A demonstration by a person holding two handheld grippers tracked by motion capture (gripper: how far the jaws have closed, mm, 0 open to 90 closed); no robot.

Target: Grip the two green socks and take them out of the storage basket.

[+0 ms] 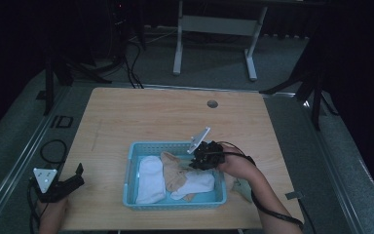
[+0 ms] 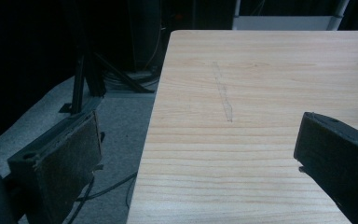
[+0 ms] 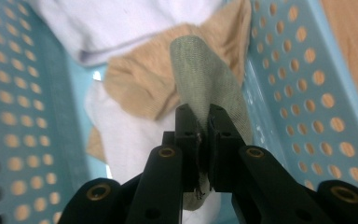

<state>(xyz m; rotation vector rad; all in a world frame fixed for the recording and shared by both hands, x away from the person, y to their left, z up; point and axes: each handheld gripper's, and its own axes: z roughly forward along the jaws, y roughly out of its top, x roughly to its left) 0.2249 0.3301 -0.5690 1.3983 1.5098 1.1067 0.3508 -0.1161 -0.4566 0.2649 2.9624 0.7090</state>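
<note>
Right gripper point(image 3: 204, 128) clamps its jaws tight on a grey-green cloth point(image 3: 205, 74), low centre of the right gripper view, inside the blue basket point(image 1: 175, 202). A tan cloth point(image 3: 140, 84) and white cloths point(image 1: 151, 178) lie beneath. At the high view's lower left, the left gripper point(image 1: 78, 176) rests over the table point(image 1: 151, 112), jaws wide apart, nothing between them.

You work in dim light: the room behind the table point(image 1: 175, 117) goes black, and the basket point(image 3: 303, 93) perhaps blurs softly close up.
</note>
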